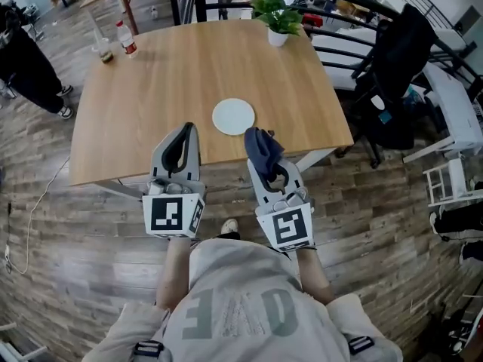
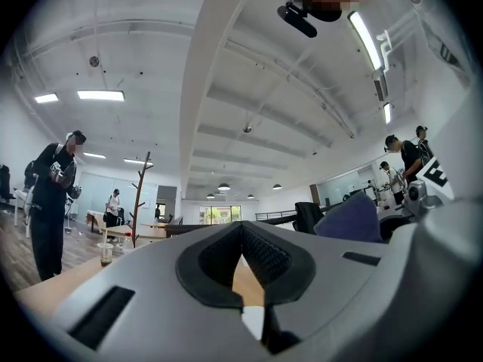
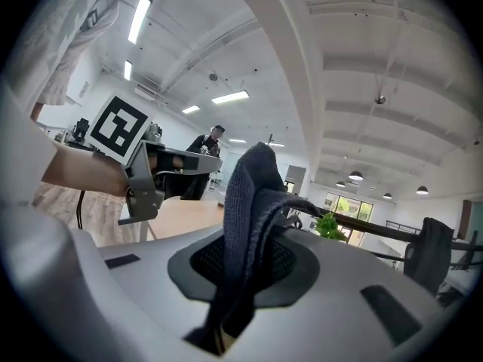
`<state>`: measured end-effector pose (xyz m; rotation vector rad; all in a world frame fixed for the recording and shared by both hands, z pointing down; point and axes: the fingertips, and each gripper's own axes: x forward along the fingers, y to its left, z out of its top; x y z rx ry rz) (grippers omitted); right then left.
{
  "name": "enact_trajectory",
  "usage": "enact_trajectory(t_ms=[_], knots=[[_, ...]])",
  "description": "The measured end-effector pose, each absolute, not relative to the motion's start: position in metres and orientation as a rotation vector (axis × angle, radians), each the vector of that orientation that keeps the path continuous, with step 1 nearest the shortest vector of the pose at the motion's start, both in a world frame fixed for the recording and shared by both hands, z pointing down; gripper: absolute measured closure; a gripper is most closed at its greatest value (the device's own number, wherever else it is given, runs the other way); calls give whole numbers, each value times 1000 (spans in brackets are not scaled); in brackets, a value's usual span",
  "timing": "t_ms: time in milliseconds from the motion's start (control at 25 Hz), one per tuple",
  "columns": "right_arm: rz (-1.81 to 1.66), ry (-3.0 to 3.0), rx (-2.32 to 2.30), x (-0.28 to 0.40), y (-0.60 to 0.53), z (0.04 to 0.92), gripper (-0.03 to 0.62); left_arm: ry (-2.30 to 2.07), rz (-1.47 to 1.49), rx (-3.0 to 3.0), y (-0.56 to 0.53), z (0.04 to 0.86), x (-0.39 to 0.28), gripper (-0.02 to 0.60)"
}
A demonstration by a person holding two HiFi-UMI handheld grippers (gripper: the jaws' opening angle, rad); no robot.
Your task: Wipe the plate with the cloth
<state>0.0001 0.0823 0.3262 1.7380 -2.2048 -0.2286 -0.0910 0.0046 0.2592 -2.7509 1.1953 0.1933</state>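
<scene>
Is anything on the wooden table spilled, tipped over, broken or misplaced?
Nothing stands out. The round white plate lies flat on the light wooden table, the small potted green plant, the plastic bottle and the clear cup stand upright, and no spill shows. The dark blue cloth is clamped in the right gripper.

- The wooden table (image 1: 189, 66) has a pale top with a light grain and stands on a grey-brown plank floor (image 1: 75, 277).
- A round white plate (image 1: 234, 116) lies flat on it, near the edge closest to the person and a little right of the middle, with bare wood all around it.
- A potted plant (image 1: 278, 23), green leaves in a white pot, stands by the far right corner.
- A cup (image 1: 104, 50) with a dark drink and a clear bottle (image 1: 127, 39) with a red band stand just beside each other at the far left corner.
</scene>
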Motion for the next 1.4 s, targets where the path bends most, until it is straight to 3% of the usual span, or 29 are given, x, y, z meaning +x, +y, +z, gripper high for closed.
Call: enact_trajectory(t_ms=[320,560,800,1040,1400], knots=[[-71,-2182,1735,46,24,345,537,1245,147,-2825,-67,278,-59,572],[-104,-2267,1671,69,-33,348,537,1277,64,-2807,-100,295,-30,572],[-221,-2375,1563,92,-103,327,537,1258,47,-2675,-156,261,23,572],[-151,-2447,1569,137,-144,328,537,1238,-148,-2662,-191,275,70,572],[-81,-2472,1557,158,-183,339,537,1339,-172,-2708,-221,293,63,572]])
